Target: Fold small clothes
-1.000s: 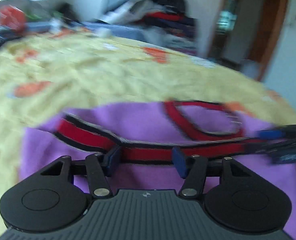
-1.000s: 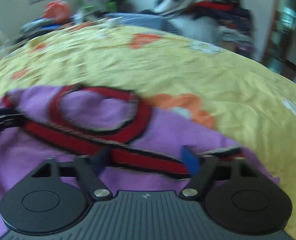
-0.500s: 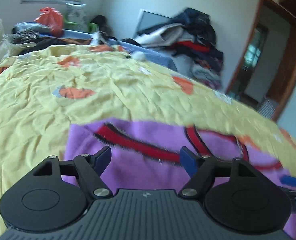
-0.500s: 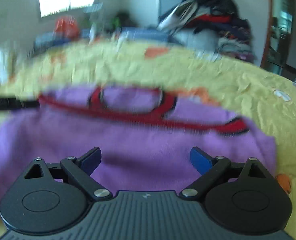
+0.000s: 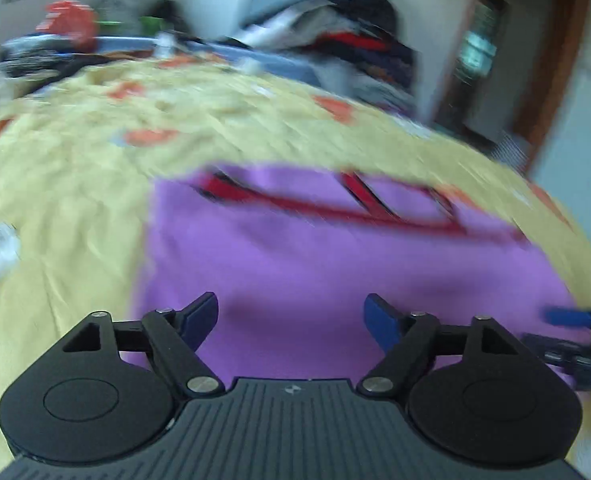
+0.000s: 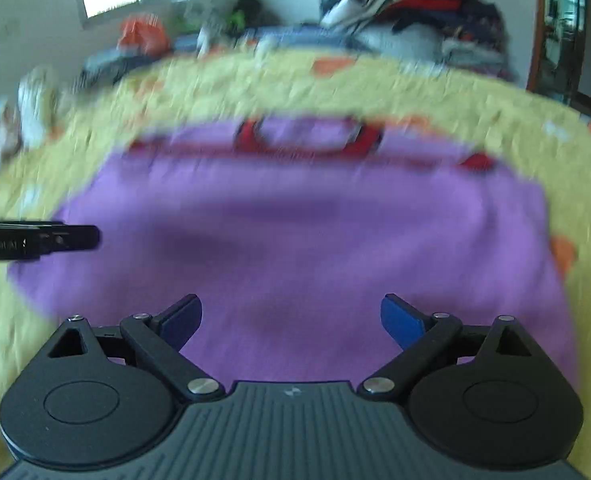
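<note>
left tongs [image 5: 291, 318] agape, empty | right tongs [image 6: 291, 318] agape, empty | over purple garment [image 6: 295, 240] | risk: single-layer pinch skews fold

Before you spreads a crumpled yellow bedsheet with orange patches [image 6: 455, 92]; beyond it a heap of dark clothes [image 6: 435, 4] and an orange bag [image 6: 141, 34].

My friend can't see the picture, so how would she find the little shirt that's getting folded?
Look at the big bed with the yellow sheet dotted with orange shapes. Lying flat on it, just ahead of both open grippers, is the purple top. It is the only purple thing there, with red trim edged in black along its far side, unlike the heaped dark clothes by the wall.
</note>
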`<control>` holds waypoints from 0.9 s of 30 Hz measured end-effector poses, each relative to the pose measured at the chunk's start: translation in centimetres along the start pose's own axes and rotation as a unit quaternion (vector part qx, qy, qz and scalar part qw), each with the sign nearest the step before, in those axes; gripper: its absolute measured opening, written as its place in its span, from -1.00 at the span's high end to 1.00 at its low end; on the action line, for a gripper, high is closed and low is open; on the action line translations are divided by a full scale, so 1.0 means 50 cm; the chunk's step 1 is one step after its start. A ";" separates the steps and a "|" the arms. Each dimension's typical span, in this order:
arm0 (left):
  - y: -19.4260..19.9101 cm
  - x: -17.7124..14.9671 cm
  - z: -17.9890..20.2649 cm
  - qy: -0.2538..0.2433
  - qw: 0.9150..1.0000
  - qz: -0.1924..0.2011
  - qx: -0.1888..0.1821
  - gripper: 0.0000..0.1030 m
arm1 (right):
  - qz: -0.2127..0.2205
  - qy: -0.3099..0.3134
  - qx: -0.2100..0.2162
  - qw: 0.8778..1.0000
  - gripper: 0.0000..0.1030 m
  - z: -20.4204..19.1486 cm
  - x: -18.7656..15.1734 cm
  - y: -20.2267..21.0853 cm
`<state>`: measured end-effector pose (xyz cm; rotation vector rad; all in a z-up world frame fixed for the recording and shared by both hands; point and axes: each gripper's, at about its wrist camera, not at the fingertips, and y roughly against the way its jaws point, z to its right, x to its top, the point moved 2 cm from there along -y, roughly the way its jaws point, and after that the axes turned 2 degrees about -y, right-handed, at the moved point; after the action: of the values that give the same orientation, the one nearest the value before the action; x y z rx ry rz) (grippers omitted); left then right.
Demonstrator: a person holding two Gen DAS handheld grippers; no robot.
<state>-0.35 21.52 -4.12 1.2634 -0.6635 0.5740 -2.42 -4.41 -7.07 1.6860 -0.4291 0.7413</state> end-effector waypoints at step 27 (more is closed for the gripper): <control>-0.079 -0.057 0.148 -0.041 0.995 -0.023 0.089 -0.95 | 0.031 -0.042 -0.116 0.992 -1.00 0.063 -0.003 -0.046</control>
<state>-0.47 13.37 -7.60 1.4710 -0.6612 0.5553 -0.31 -6.92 -9.22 1.4943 -0.6046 0.6414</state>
